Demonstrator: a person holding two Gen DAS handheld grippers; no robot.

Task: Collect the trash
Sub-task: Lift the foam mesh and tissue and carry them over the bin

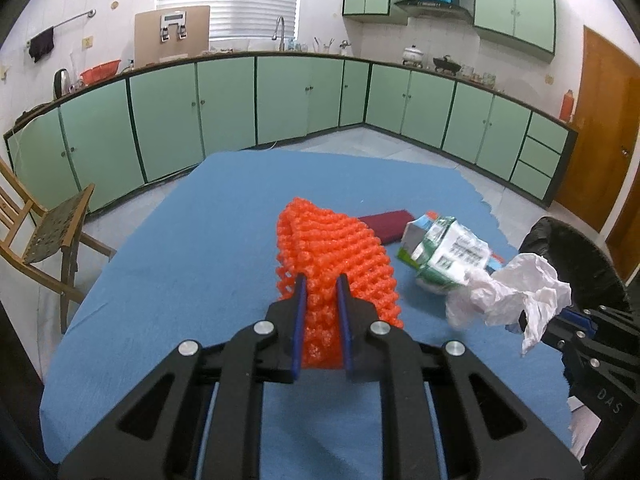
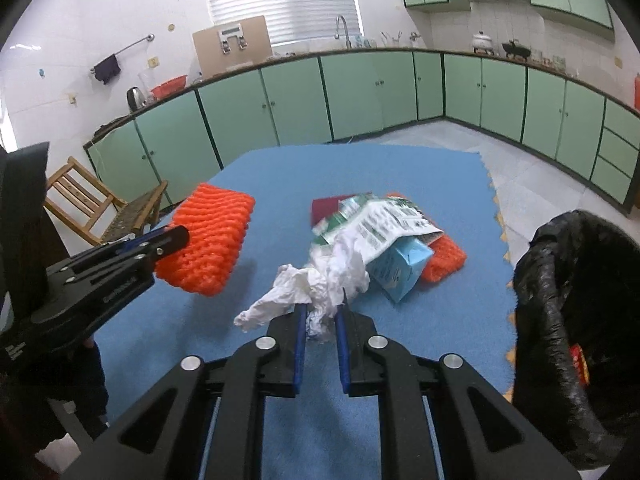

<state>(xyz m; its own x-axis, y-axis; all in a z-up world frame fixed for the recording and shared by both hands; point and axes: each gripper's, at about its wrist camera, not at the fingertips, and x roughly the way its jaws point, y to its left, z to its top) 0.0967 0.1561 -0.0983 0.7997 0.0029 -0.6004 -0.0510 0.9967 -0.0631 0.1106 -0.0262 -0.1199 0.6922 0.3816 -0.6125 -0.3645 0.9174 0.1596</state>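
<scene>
My left gripper (image 1: 321,280) is shut on an orange foam net (image 1: 336,256) and holds it above the blue table mat (image 1: 180,272); the net also shows in the right wrist view (image 2: 208,236). My right gripper (image 2: 323,300) is shut on a crumpled white tissue (image 2: 320,280), lifted over the mat; the tissue also shows in the left wrist view (image 1: 516,292). A crushed green-and-white carton (image 2: 384,232) lies on the mat beyond it, over a second orange net (image 2: 444,260) and a dark red item (image 2: 326,208). A black-lined trash bin (image 2: 576,320) stands at the right.
A wooden chair (image 1: 44,236) stands left of the table. Green kitchen cabinets (image 1: 280,100) line the far walls. A brown door (image 1: 600,128) is at the right.
</scene>
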